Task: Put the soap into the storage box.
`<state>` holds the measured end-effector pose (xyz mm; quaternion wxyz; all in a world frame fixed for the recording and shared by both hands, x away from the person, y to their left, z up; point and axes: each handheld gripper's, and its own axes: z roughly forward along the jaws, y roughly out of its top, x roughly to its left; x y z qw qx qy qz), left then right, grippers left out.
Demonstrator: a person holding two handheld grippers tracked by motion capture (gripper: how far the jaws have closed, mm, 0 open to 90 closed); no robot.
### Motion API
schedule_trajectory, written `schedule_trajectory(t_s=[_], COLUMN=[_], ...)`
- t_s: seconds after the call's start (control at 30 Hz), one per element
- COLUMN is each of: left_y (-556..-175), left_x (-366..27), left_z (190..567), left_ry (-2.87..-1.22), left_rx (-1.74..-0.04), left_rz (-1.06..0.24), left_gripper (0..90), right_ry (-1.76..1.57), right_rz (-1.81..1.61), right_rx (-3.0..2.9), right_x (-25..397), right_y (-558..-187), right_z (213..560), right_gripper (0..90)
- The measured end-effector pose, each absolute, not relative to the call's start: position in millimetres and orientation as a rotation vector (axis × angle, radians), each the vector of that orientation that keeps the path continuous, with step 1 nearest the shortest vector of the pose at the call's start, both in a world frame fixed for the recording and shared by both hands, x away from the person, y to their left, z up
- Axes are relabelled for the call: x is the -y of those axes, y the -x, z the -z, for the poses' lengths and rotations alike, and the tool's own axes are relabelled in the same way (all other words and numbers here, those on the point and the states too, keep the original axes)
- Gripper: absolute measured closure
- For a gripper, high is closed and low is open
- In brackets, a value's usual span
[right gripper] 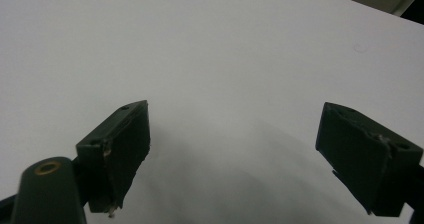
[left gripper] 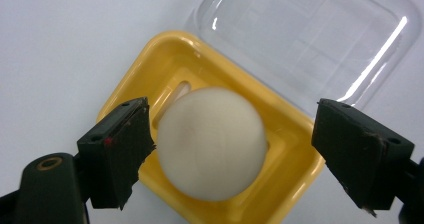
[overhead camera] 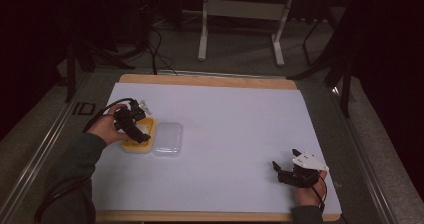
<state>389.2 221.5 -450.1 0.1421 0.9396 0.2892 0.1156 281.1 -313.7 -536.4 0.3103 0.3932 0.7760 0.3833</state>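
Observation:
A yellow tray (overhead camera: 132, 145) (left gripper: 155, 64) lies at the left of the white table sheet, with its clear hinged lid (overhead camera: 167, 138) (left gripper: 310, 39) folded open beside it. A white egg (left gripper: 211, 143) rests in the tray. My left gripper (overhead camera: 134, 126) (left gripper: 232, 154) hovers over the tray, open, its jaws standing either side of the egg with gaps on both sides. My right gripper (overhead camera: 285, 159) (right gripper: 232, 154) is at the front right of the sheet, open, with only bare white surface between its jaws.
The white sheet (overhead camera: 235, 129) covers a wooden board (overhead camera: 205, 80) on a grey table. Metal stand legs (overhead camera: 202, 34) and cables lie on the floor beyond the far edge. The person's sleeves come in from the bottom.

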Motion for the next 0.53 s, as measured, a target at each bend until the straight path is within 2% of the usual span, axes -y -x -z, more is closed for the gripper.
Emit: schedule_trajectory(t_s=[0.23,0.43,0.53], left_y=[-378.8,-363.8,-352.8], left_x=[-210.4,-196.6,-189.6], left_z=[447.7,444.0,441.7], left_ry=[-2.707,-2.678,-2.583], left_rx=[-0.748,-0.644,-0.597], left_rz=[-0.36,-0.381,-0.351], left_gripper=[31.5,37.6,39.1], right_ry=[-1.039,-1.041,-1.041], right_rz=[-1.013,-1.012,-1.01], right_rx=[-2.049,-2.049,-2.052], right_x=[313.8,313.7,313.8], right_y=[-281.1,-281.1,-281.5], right_z=[536.4,536.4,536.4], right_gripper=[14.1,14.1,14.1])
